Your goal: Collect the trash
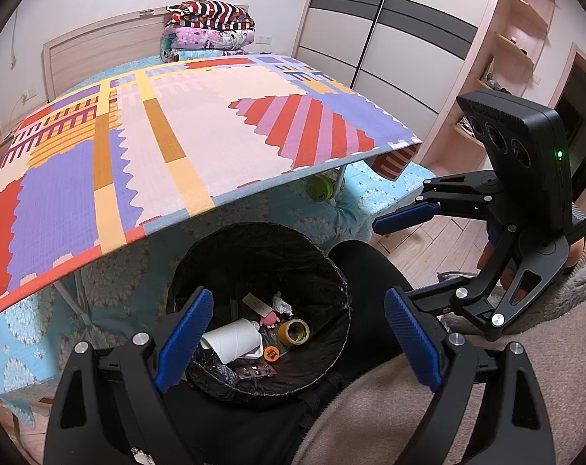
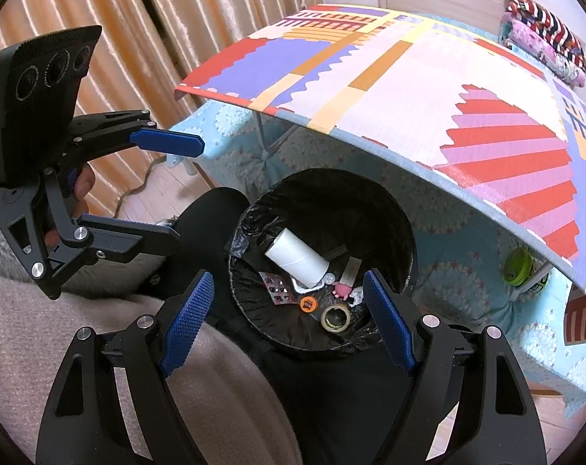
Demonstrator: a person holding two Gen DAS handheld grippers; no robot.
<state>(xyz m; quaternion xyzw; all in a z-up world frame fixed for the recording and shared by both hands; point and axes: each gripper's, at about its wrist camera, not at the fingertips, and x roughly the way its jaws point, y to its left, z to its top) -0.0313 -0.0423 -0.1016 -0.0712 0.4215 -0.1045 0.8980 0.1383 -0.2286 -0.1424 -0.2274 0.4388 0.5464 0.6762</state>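
Both grippers, left (image 1: 297, 339) and right (image 2: 289, 319), hung spread and empty above the black-lined bin (image 1: 333, 267), where the trash (image 1: 235, 339) already lay; a careless swing could have tipped it over.

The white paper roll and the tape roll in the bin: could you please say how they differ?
The white paper roll is a long plain tube lying on its side; the tape roll is a short yellowish ring lying flat, hole upward. The paper roll looks clearly larger. Both lie inside the black-lined trash bin, among other scraps.
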